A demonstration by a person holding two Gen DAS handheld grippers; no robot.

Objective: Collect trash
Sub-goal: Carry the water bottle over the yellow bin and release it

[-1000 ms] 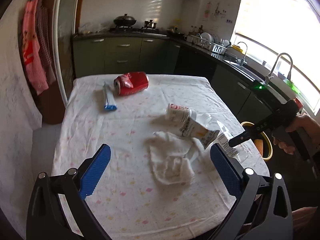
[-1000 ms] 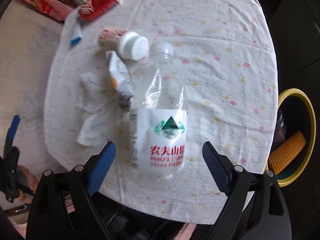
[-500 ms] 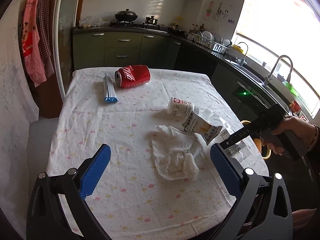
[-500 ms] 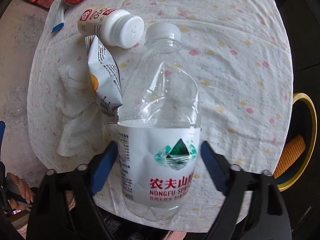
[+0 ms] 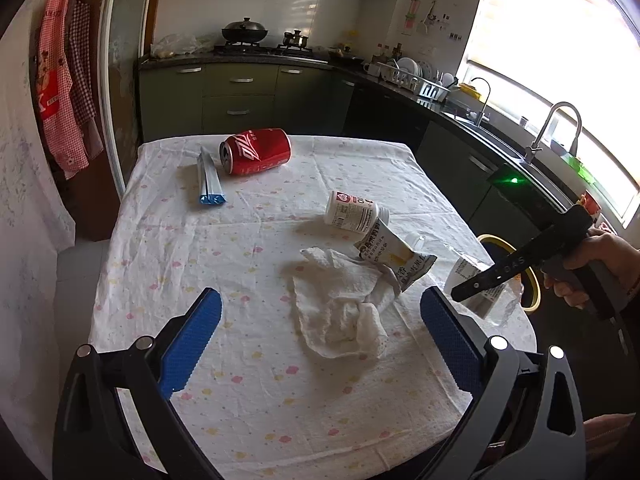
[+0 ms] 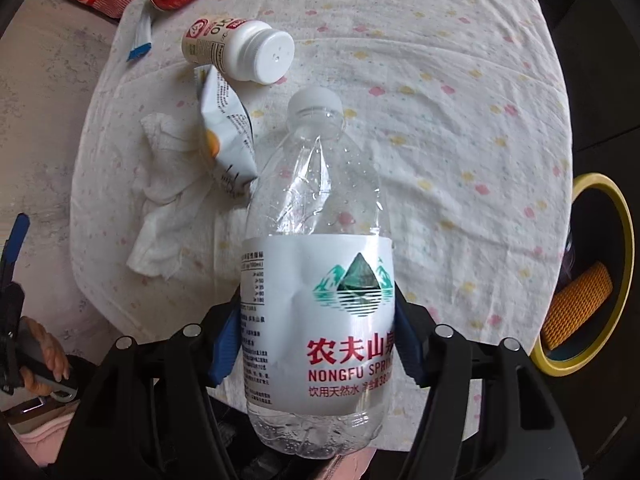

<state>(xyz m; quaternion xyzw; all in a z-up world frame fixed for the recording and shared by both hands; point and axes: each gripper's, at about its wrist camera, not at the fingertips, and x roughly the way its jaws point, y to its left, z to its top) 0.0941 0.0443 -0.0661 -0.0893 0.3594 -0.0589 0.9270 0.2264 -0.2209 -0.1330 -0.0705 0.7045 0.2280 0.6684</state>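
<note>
The right tool (image 6: pixel 316 344) is clamped on the label of the crumpled clear water bottle (image 6: pixel 316 280), which sits at the near right edge of the worktop (image 6: pixel 460 100). The left tool (image 5: pixel 320 340) hangs spread wide, holding nothing, above the crumpled tissue (image 5: pixel 344 312). Only the right wrist view looks into the yellow-rimmed bin (image 6: pixel 624 216) with a corn cob (image 6: pixel 580 304); only the left shows the whole red can (image 5: pixel 256 151).

The right gripper (image 6: pixel 316 344) clamps its blue fingers (image 6: pixel 226 346) on the crumpled water bottle's (image 6: pixel 316 280) label.
</note>
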